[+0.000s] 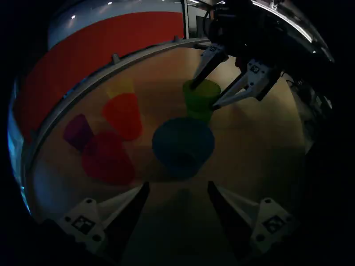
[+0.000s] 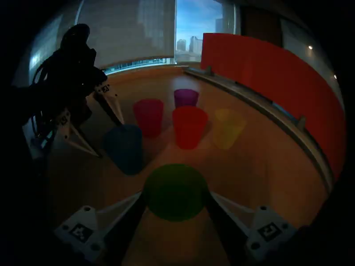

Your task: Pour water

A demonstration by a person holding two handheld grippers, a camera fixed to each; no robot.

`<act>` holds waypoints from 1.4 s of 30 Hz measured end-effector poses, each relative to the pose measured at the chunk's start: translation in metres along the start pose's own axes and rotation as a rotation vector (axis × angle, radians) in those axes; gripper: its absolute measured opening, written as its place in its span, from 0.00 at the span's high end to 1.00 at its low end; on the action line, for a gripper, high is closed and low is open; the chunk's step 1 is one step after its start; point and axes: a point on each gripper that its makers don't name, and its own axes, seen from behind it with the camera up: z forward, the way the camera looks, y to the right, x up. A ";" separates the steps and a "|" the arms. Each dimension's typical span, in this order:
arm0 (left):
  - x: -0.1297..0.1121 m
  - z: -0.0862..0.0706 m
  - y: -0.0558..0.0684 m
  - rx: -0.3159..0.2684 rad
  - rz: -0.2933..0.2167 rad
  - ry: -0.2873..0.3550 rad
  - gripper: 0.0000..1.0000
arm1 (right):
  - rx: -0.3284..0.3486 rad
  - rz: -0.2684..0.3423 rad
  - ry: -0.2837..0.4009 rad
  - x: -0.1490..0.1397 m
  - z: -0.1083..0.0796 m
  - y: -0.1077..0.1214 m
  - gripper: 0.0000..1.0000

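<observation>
A green cup point(image 2: 175, 191) stands on the wooden table between the fingers of my right gripper point(image 2: 174, 195). The jaws are spread wide and flank its sides. In the left gripper view the same right gripper point(image 1: 204, 95) reaches down around the green cup point(image 1: 202, 95). My left gripper point(image 1: 177, 186) is open with nothing between its fingers, and a blue cup point(image 1: 183, 146) stands just ahead of it. In the right gripper view the left gripper point(image 2: 108, 137) sits beside the blue cup point(image 2: 125, 148). I cannot tell whether any cup holds water.
Red point(image 2: 189, 126), magenta point(image 2: 149, 116), purple point(image 2: 186, 97) and yellow point(image 2: 227, 127) cups stand clustered beyond the green one. A red panel point(image 2: 275, 84) and a metal rail point(image 2: 266, 108) line the table's edge. A window point(image 2: 191, 31) is behind.
</observation>
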 end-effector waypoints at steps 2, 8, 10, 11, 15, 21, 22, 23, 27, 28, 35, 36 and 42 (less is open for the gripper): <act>-0.001 -0.002 0.000 0.002 -0.001 0.002 0.04 | 0.002 0.010 0.003 0.000 -0.002 -0.001 0.03; -0.002 -0.007 0.000 0.013 -0.015 0.011 0.03 | -0.015 0.019 -0.007 -0.005 -0.006 0.001 0.00; -0.004 -0.010 -0.001 0.021 -0.021 0.015 0.03 | -0.025 0.014 -0.012 -0.010 -0.010 0.002 0.00; -0.004 -0.012 -0.002 0.025 -0.024 0.017 0.03 | -0.030 0.011 -0.014 -0.012 -0.011 0.002 0.00; -0.004 -0.021 -0.008 0.050 -0.048 0.034 0.03 | -0.054 0.010 -0.011 -0.018 -0.022 0.003 0.00; -0.003 -0.036 -0.019 0.101 -0.092 0.078 0.03 | -0.087 0.034 0.020 -0.021 -0.038 0.002 0.00; -0.003 -0.040 -0.020 0.111 -0.101 0.085 0.03 | -0.091 0.040 0.027 -0.022 -0.041 0.001 0.00; -0.003 -0.042 -0.022 0.119 -0.108 0.091 0.03 | -0.094 0.046 0.034 -0.022 -0.044 0.000 0.00; -0.005 -0.056 -0.028 0.163 -0.138 0.121 0.03 | -0.119 0.060 0.057 -0.024 -0.057 -0.001 0.00; -0.005 -0.060 -0.030 0.176 -0.147 0.131 0.03 | -0.128 0.063 0.063 -0.025 -0.061 -0.001 0.00; -0.004 -0.084 -0.046 0.257 -0.207 0.194 0.03 | -0.170 0.092 0.101 -0.030 -0.086 -0.004 0.01; -0.003 -0.087 -0.048 0.269 -0.214 0.207 0.03 | -0.179 0.095 0.109 -0.029 -0.089 -0.004 0.01; 0.008 -0.106 -0.064 0.357 -0.247 0.296 0.03 | -0.238 0.121 0.171 -0.019 -0.104 0.001 0.01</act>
